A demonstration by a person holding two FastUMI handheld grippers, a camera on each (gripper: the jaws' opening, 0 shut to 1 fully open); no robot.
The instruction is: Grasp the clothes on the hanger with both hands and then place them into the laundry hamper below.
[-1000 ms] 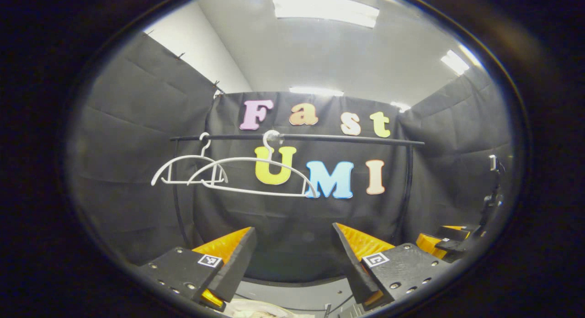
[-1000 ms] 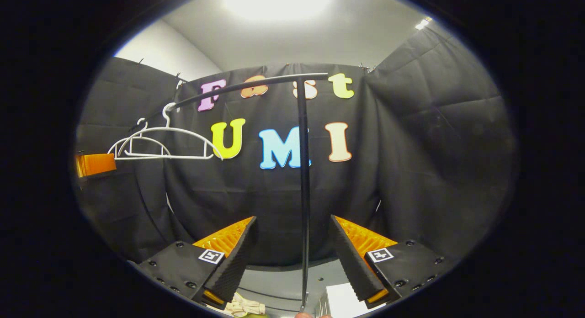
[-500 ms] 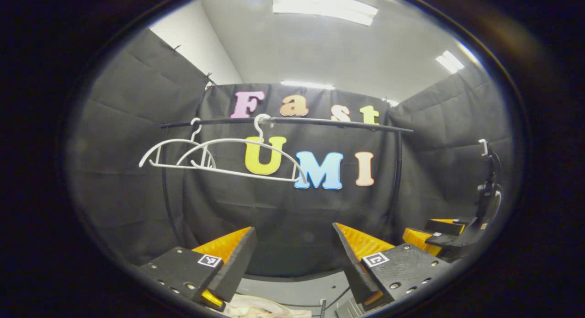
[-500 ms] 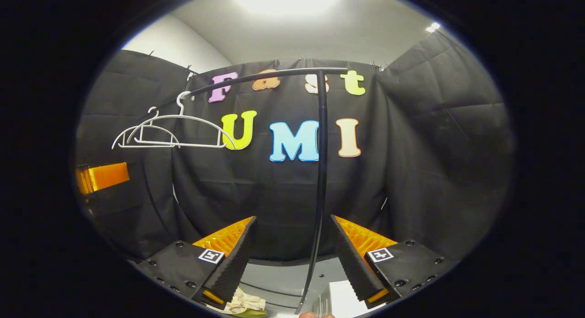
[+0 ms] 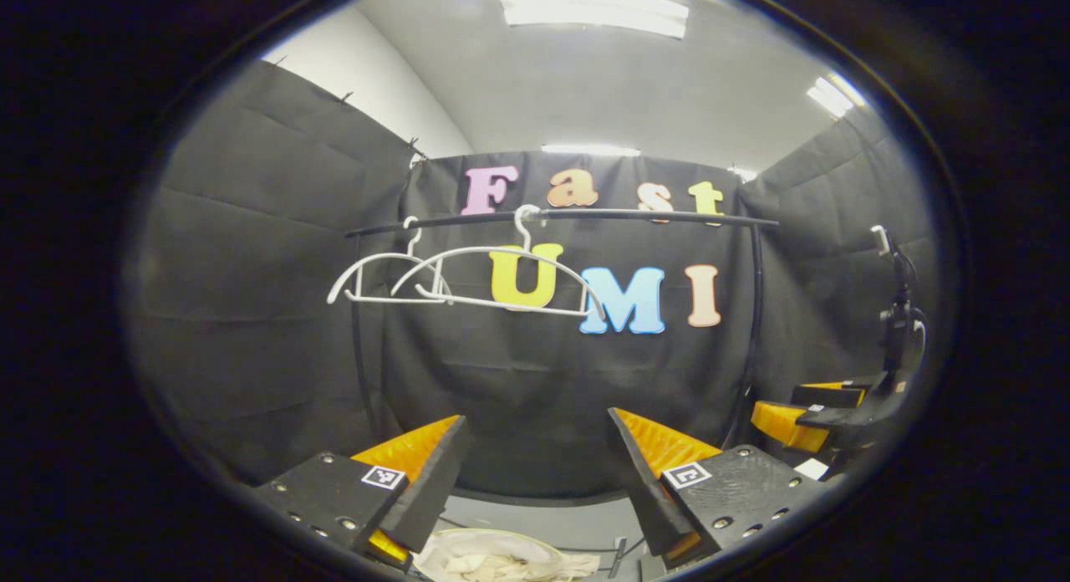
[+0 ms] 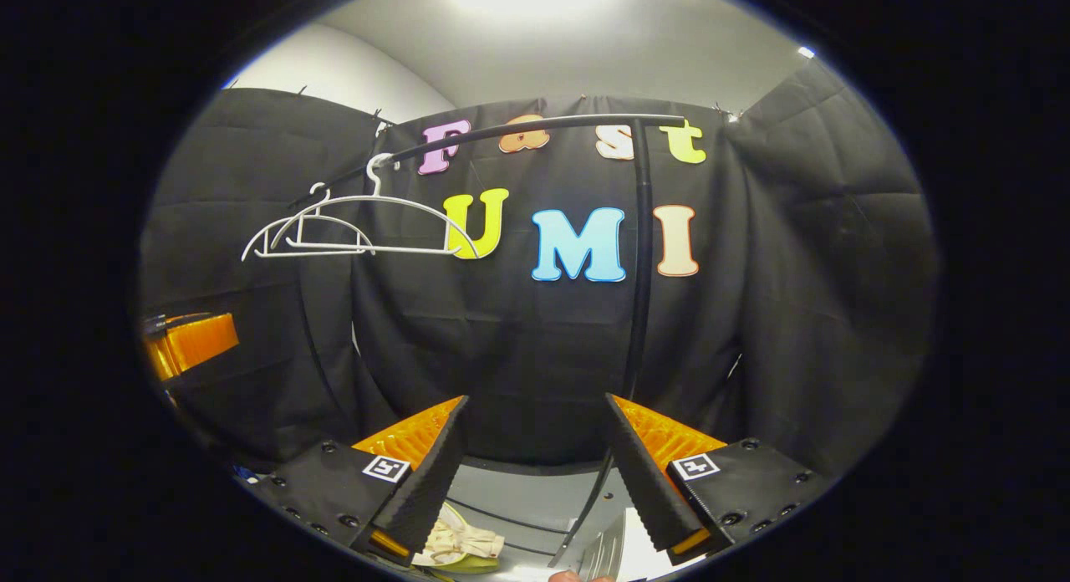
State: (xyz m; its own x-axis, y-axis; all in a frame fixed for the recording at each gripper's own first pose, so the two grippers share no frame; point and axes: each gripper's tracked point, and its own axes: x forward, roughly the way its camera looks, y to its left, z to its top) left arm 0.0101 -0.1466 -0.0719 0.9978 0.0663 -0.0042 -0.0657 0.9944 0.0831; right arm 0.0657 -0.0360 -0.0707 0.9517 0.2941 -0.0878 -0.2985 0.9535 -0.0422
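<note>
L gripper (image 5: 535, 473) at bottom centre of left gripper view, jaws spread, nothing btwn them; same for R gripper (image 6: 535, 469) in right gripper view. Two white hangers (image 5: 468, 273) on black rail (image 5: 635, 216), upper centre, both bare. Pale clothes (image 5: 493, 561) bunched at bottom edge in hamper (image 5: 535, 542), mostly cut off; hamper rim barely shows. Beige cloth bit (image 6: 456, 542) low in right gripper view, partly behind a finger.

Left gripper (image 5: 535, 473) gapes above pale clothes (image 5: 493, 559) (hangers (image 5: 501, 268) bare).
</note>
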